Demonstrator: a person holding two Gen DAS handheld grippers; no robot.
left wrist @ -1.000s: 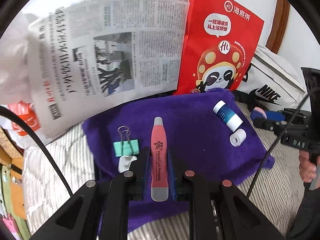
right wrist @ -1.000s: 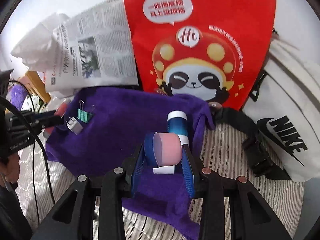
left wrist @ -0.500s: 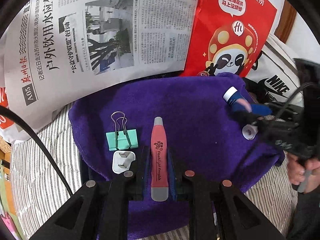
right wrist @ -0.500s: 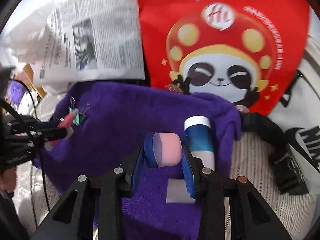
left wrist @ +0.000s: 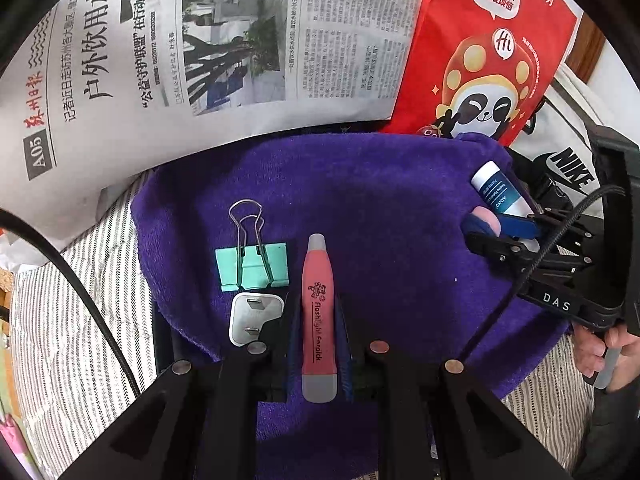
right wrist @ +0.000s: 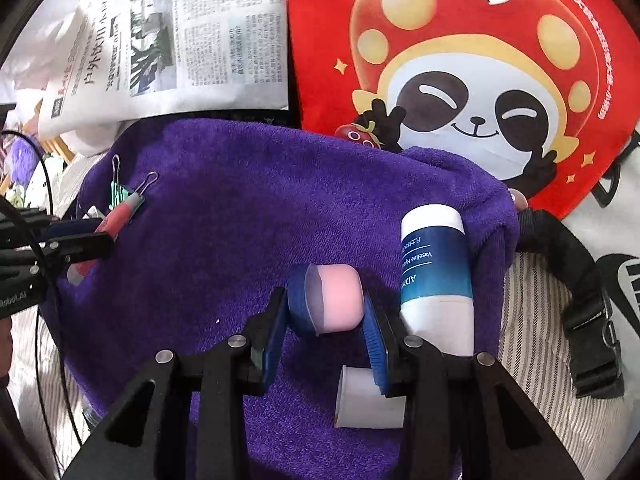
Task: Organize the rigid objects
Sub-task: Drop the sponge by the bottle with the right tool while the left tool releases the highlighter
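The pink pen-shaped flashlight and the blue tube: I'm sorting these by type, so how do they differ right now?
The pink flashlight is slim, tapered, with grey ends; the blue tube is thicker, dark blue with white ends. The flashlight is clamped in the left tool; the tube lies free on the purple towel, beside the right tool, which grips a pink cap-like piece. Both are elongated with printed lettering.
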